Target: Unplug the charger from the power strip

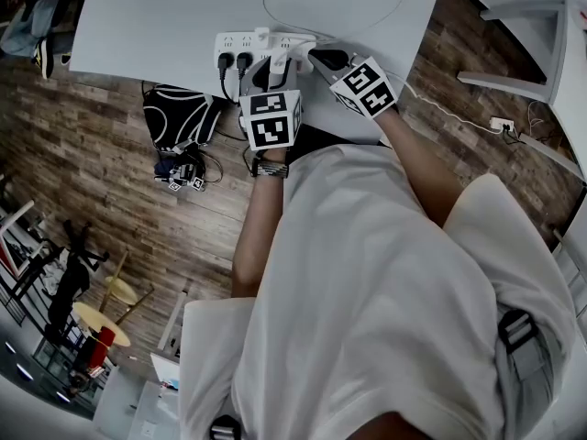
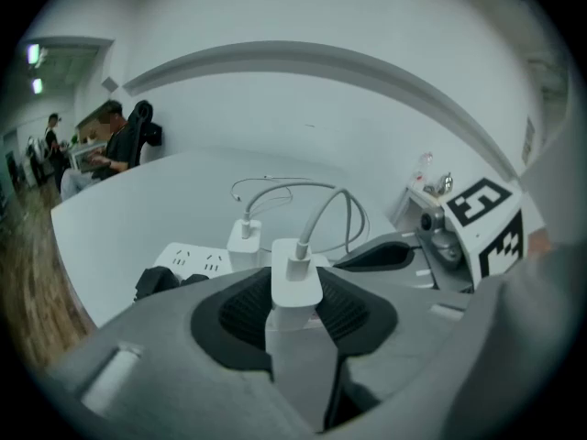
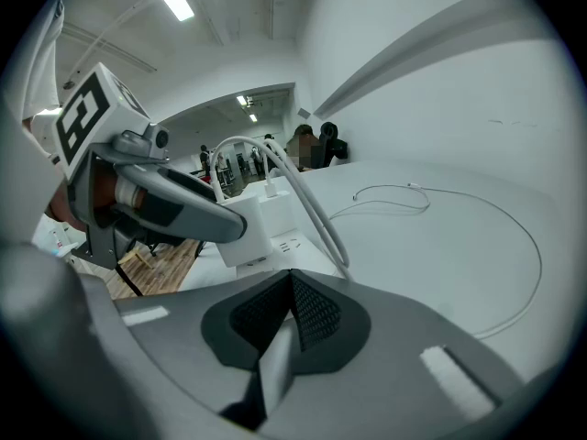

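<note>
A white power strip [image 1: 240, 48] lies near the front edge of the white table [image 1: 147, 26], with two black plugs [image 1: 231, 62] in its left end. My left gripper [image 1: 278, 63] is shut on a white charger [image 2: 295, 280], whose pale cable [image 2: 323, 211] curves up and away. Its base is hidden by the jaws, so I cannot tell whether its prongs sit in the strip. A second white charger [image 2: 245, 242] stands plugged in just behind. My right gripper [image 1: 323, 59] is at the strip's right end, shut with nothing between its pads [image 3: 307, 312].
A thin white cable [image 3: 514, 246] loops across the table beyond the strip. On the wooden floor to the left sits a black bag [image 1: 179, 117]. A white cord runs to a small socket [image 1: 502, 125] on the floor at right, near a white frame [image 1: 523, 44].
</note>
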The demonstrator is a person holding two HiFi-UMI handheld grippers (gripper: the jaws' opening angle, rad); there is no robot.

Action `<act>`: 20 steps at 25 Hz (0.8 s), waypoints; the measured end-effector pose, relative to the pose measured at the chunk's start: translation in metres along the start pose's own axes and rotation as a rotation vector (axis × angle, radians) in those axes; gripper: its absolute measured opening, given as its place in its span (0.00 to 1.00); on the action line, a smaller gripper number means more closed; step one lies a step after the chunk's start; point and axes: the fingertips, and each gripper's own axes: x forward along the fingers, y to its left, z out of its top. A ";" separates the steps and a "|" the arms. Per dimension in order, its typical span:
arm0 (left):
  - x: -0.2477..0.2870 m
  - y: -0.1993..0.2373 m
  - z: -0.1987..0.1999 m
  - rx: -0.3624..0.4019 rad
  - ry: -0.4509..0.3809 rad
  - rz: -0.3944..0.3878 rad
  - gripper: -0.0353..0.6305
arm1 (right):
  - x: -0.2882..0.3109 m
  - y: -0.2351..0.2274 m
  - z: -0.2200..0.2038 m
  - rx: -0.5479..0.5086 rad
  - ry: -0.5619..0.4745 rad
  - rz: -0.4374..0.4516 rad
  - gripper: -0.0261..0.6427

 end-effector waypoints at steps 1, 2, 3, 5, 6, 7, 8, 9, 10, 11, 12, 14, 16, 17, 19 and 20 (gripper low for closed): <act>-0.002 0.002 0.002 -0.047 -0.011 -0.013 0.27 | 0.000 0.000 0.000 0.000 0.000 0.000 0.04; -0.004 0.004 0.004 -0.081 -0.021 -0.023 0.27 | 0.000 0.000 0.000 0.000 0.000 0.000 0.04; -0.006 0.005 0.006 -0.092 -0.029 -0.027 0.27 | -0.001 0.000 0.000 -0.001 -0.001 0.000 0.04; -0.007 0.005 0.010 -0.079 -0.034 -0.031 0.27 | -0.001 -0.001 0.000 -0.002 -0.002 -0.004 0.04; -0.007 0.004 0.010 -0.077 -0.034 -0.036 0.27 | -0.001 -0.001 0.000 -0.002 -0.001 -0.005 0.04; -0.007 0.004 0.010 -0.081 -0.033 -0.042 0.27 | -0.001 -0.001 0.000 -0.001 0.000 -0.006 0.04; -0.008 0.003 0.009 -0.087 -0.033 -0.047 0.27 | 0.000 0.000 0.000 -0.001 0.000 -0.006 0.04; -0.009 0.002 0.008 -0.094 -0.034 -0.052 0.27 | 0.000 0.000 0.001 -0.001 0.000 -0.005 0.04; -0.010 0.000 0.008 -0.103 -0.036 -0.058 0.27 | 0.000 0.000 0.001 -0.002 0.000 -0.005 0.04; -0.011 -0.001 0.007 -0.114 -0.040 -0.065 0.27 | 0.000 0.000 0.001 -0.001 0.000 -0.007 0.04; -0.012 -0.003 0.007 -0.126 -0.045 -0.074 0.27 | -0.001 0.000 0.000 -0.001 0.001 -0.009 0.04; -0.016 -0.006 0.007 -0.155 -0.058 -0.103 0.27 | 0.000 -0.001 0.000 0.001 0.002 -0.013 0.04; -0.022 -0.008 0.007 -0.185 -0.069 -0.133 0.27 | -0.001 0.000 0.000 0.002 0.004 -0.015 0.04; -0.025 -0.008 0.007 -0.191 -0.071 -0.144 0.27 | -0.001 0.000 0.000 0.002 0.005 -0.015 0.04; -0.030 -0.010 0.003 -0.195 -0.065 -0.165 0.27 | -0.001 0.000 0.000 0.005 0.006 -0.019 0.04; -0.031 -0.012 -0.001 -0.198 -0.056 -0.177 0.27 | -0.002 -0.001 0.000 0.008 0.006 -0.024 0.04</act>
